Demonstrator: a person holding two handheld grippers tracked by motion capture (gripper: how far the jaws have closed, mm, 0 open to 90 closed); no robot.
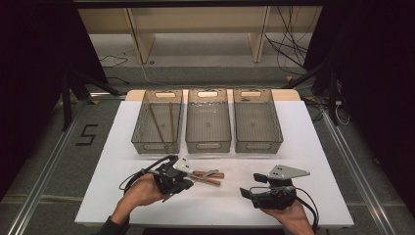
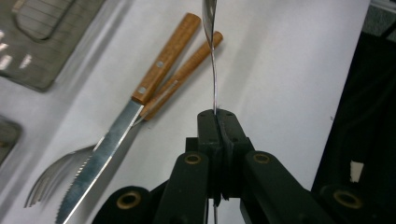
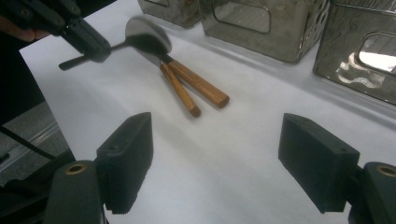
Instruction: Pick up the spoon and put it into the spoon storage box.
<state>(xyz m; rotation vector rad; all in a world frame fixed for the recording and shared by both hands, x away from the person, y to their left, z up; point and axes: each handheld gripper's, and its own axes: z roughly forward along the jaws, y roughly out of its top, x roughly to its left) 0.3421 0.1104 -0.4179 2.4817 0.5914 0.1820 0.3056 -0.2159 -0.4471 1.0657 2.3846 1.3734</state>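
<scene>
Spoon (image 3: 147,38) up off the table (image 1: 147,196), handle clenched edge-on in the left gripper (image 2: 217,116), bowl hanging in the air above the knife (image 2: 135,116) and fork (image 2: 154,102). Those 2, both wooden-handled, lying crossed on the white table just beside the left gripper, untouched. Beyond them, 3 bins (image 1: 207,120) in a row at the far side: left bin (image 1: 156,122) already carrying what look like 2 thin sticks, maybe chopsticks, too small to call; middle and right bins apparently bare. Right gripper (image 3: 219,163) low over the table near the right front, jaws spread wide, nothing between them. Judging by all this, a cutlery sort barely past its start: 1 lift in hand, spoon not yet binned, knife and fork left to go.
</scene>
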